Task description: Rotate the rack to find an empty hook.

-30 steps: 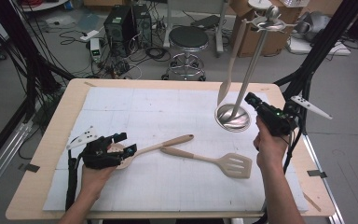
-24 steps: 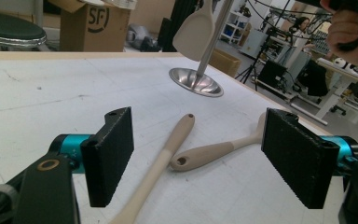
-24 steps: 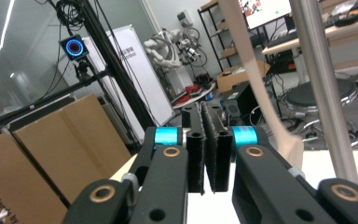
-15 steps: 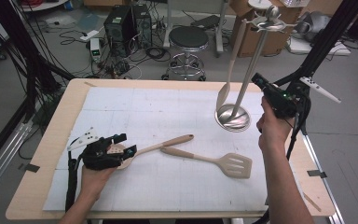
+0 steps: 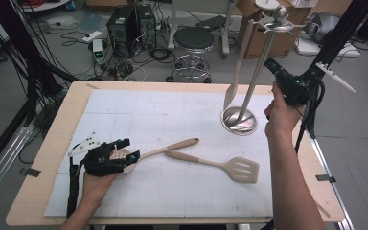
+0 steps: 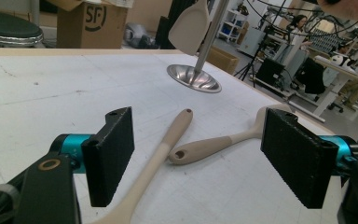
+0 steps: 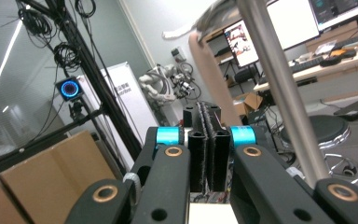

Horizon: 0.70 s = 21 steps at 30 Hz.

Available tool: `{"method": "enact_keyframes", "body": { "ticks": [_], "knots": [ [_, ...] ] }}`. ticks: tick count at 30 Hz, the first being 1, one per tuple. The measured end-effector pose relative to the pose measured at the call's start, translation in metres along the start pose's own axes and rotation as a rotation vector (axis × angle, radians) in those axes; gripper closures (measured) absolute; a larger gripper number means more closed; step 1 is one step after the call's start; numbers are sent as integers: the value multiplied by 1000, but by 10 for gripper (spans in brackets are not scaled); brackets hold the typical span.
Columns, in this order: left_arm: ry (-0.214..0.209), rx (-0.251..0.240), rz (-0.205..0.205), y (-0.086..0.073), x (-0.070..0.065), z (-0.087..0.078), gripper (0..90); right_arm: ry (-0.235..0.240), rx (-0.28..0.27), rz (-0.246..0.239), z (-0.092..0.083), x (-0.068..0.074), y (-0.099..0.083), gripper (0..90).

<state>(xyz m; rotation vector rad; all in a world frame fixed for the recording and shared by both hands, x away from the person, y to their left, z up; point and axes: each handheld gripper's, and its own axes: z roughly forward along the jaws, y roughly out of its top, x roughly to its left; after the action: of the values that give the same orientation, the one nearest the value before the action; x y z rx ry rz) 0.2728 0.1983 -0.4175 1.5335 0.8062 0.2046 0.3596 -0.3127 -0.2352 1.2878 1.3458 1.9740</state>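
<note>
One "SF" carton (image 6: 89, 23) behind table (image 6: 37, 88)

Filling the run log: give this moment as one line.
left gripper: open over spoon | right gripper: shut, empty, by rack | spatula: on table

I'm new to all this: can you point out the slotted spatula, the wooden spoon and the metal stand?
Slotted spatula (image 5: 243, 169), high view, on its slotted blade.
Wooden spoon (image 5: 170, 147), high view, on its handle.
Metal stand (image 5: 239, 120), high view, on its round base.
</note>
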Motion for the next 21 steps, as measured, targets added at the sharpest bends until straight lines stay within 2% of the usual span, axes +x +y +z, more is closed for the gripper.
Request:
{"method": "enact_keyframes", "body": {
  "ticks": [6, 11, 17, 21],
  "knots": [
    [3, -3, -6, -1, 2, -3, 260, -21, -46, 5, 11, -1, 22, 895],
    [-1, -3, -13, -3, 2, -4, 260, -54, -83, 3, 15, -9, 42, 895],
    [1, -1, -10, -3, 0, -5, 261, -69, -80, 14, 18, -18, 46, 895],
    [-1, -2, -12, -3, 0, -4, 261, -73, -100, 15, 15, -24, 49, 895]
  ]
}}
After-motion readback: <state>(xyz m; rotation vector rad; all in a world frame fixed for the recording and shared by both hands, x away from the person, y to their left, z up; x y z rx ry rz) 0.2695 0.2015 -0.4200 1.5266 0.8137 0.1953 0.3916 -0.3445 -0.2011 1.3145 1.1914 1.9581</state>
